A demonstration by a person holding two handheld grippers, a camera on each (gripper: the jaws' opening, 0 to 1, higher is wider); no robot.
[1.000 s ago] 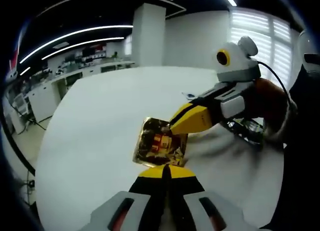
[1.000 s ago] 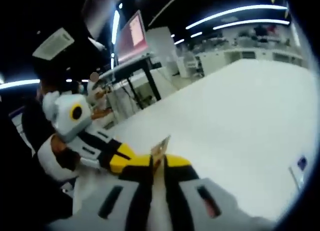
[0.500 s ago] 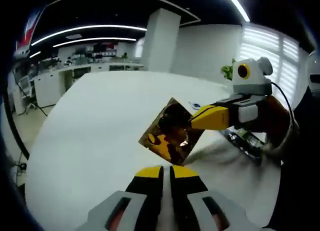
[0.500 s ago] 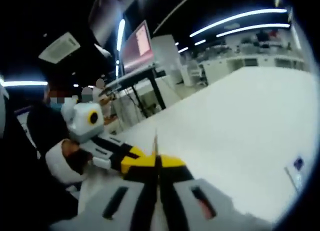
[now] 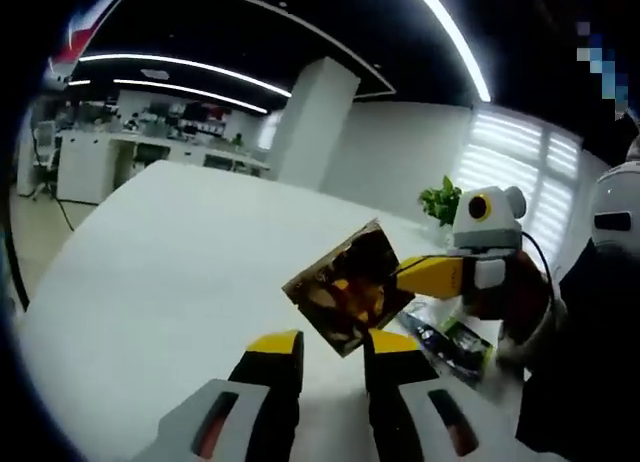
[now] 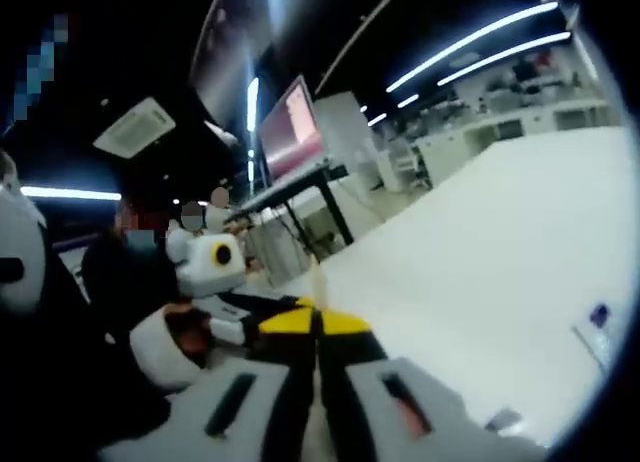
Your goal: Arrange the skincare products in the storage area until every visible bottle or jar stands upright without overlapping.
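In the left gripper view, the left hand-held gripper has its two yellow-tipped jaws apart, with a clear gap between them and nothing inside. Just above these jaws a flat gold and brown packet hangs in the air, tilted, above the white worktop. The right hand-held gripper comes in from the right side and pinches the right edge of the packet with its yellow tips. A gloved hand holds this gripper.

In the right gripper view, the right hand-held gripper has its jaws pressed together on the packet, which is seen edge-on here as a thin pale line rising from the tips. The left hand-held gripper is just beside it at the left.

Near the hand in the left gripper view, a dark tray with some small things lies on the worktop; I cannot tell what they are. Behind it stands a green plant.
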